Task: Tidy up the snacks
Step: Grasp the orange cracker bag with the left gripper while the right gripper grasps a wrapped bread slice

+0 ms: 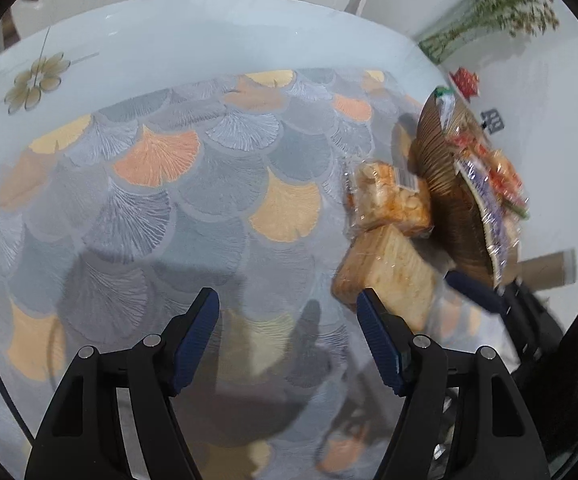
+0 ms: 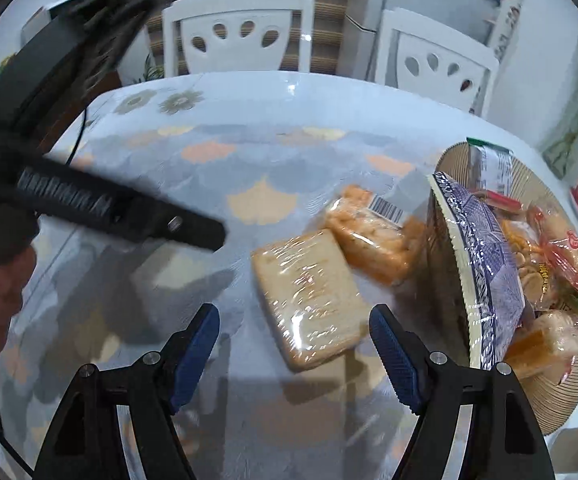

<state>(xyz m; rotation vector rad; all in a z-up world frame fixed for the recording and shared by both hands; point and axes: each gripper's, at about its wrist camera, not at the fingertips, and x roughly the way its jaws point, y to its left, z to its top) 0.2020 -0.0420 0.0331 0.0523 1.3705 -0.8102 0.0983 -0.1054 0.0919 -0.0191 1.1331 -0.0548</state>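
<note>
A wrapped pale bread-like snack (image 2: 313,300) lies flat on the table just ahead of my open, empty right gripper (image 2: 295,324). It also shows in the left wrist view (image 1: 393,276). A wrapped orange snack pack (image 2: 373,236) with a barcode label lies behind it, against a ribbed brown bowl (image 2: 561,392) holding several wrapped snacks and a blue patterned packet (image 2: 485,256). My left gripper (image 1: 289,312) is open and empty over the tablecloth, left of the snacks. The pack (image 1: 389,200) and the bowl (image 1: 445,184) show there too.
The table (image 2: 249,92) carries a fan-patterned cloth (image 1: 161,184) in grey and orange. Two white chairs (image 2: 241,32) stand behind it. A wall with plant decals (image 1: 501,4) is on the right. The left gripper's body (image 2: 101,204) crosses the right wrist view at left.
</note>
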